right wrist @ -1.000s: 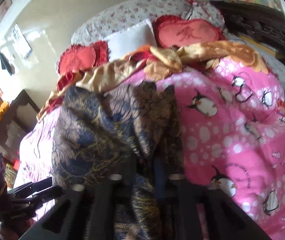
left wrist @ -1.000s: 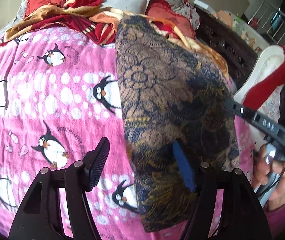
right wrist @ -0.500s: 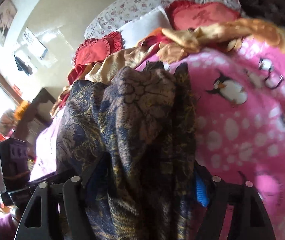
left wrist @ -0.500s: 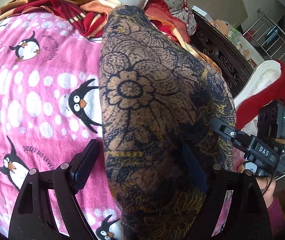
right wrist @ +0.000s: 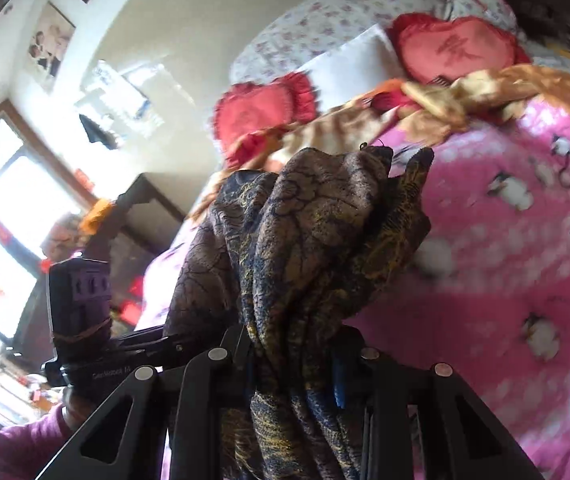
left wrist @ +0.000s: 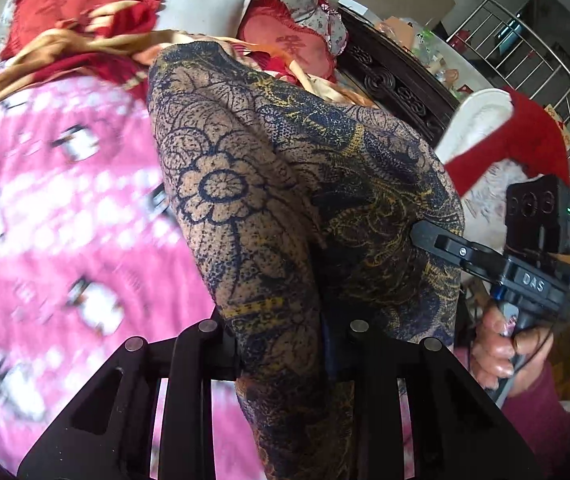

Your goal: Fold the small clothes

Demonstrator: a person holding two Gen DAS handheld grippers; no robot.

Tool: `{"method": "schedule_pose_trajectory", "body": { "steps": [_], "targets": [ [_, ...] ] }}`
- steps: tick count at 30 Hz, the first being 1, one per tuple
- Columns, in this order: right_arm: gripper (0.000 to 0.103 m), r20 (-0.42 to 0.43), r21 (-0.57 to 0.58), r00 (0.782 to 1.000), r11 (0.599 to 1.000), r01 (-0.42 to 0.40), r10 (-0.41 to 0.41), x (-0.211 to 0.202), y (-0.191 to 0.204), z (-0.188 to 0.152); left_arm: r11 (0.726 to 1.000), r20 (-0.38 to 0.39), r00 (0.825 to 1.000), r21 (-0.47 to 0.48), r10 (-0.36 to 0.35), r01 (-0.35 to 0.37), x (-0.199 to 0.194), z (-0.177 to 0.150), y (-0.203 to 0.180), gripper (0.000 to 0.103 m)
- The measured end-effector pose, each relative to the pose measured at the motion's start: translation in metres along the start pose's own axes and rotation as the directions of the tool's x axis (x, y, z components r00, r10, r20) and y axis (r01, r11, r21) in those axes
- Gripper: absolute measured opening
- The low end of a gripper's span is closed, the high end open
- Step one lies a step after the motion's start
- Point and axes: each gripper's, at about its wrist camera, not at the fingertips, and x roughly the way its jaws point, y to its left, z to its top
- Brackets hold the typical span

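Note:
A dark blue and tan flower-patterned garment [left wrist: 245,200] hangs lifted above the pink penguin blanket [left wrist: 65,220]. My left gripper [left wrist: 281,344] has its jaws closing on the garment's near edge, with fabric pinched between the pads. In the left wrist view my right gripper [left wrist: 417,236] bites the garment's right side, a hand [left wrist: 501,340] holding its handle. In the right wrist view the garment [right wrist: 325,220] is bunched into folds, and the right gripper [right wrist: 293,356], jaws closing, clamps it. The left gripper [right wrist: 165,340] grips the cloth at lower left.
Red heart cushions [left wrist: 289,40], a white pillow [left wrist: 205,4] and a rumpled gold-and-red cloth [left wrist: 85,52] lie at the head of the bed. Dark carved furniture [left wrist: 389,80] and a metal rack [left wrist: 545,60] with a red garment [left wrist: 525,128] stand to the right.
Both grippers' jaws have closed from wide apart onto the garment. Both have risen, and the garment has come up off the blanket and bunched.

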Motion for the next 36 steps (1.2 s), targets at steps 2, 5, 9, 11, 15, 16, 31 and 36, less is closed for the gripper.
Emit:
{"method": "schedule_pose_trajectory", "body": {
  "steps": [2, 5, 9, 11, 15, 16, 31, 36],
  "targets": [
    [0.027, -0.039, 0.04, 0.999, 0.999, -0.034, 0.036, 0.004, 0.016, -0.016, 1.0, -0.032, 0.999, -0.011, 0.021, -0.021, -0.019, -0.016, 0.007, 0.027],
    [0.028, -0.093, 0.095, 0.994, 0.994, -0.055, 0.064, 0.022, 0.03, -0.051, 0.997, -0.085, 0.994, -0.04, 0.069, -0.072, -0.031, -0.047, 0.022, 0.027],
    [0.044, -0.193, 0.001, 0.969, 0.988, 0.155, -0.152, 0.056, 0.037, -0.091, 0.971, -0.178, 0.96, -0.064, 0.215, -0.23, -0.016, -0.08, 0.048, 0.035],
    [0.048, -0.194, -0.039, 0.953, 0.972, 0.231, -0.234, 0.054, 0.038, -0.098, 0.963, -0.167, 0.957, -0.089, 0.237, -0.254, -0.018, -0.087, 0.052, 0.049],
    [0.048, -0.111, -0.05, 0.968, 0.974, 0.22, -0.224, 0.025, 0.054, -0.084, 0.951, -0.08, 0.959, -0.129, 0.273, -0.282, -0.04, -0.088, 0.047, 0.064],
    [0.048, -0.09, -0.088, 0.972, 0.974, 0.211, -0.219, 0.021, 0.064, -0.079, 0.94, -0.048, 0.949, -0.13, 0.312, -0.316, -0.045, -0.089, 0.046, 0.068],
    [0.04, -0.1, -0.252, 0.934, 0.917, 0.31, -0.344, 0.069, 0.076, -0.093, 0.868, 0.023, 0.868, -0.049, 0.496, -0.494, -0.028, -0.105, 0.037, 0.068],
    [0.044, -0.114, -0.316, 0.94, 0.909, 0.272, -0.321, 0.045, 0.104, -0.112, 0.866, 0.049, 0.864, -0.04, 0.501, -0.499, -0.031, -0.107, 0.028, 0.068]
  ]
}}
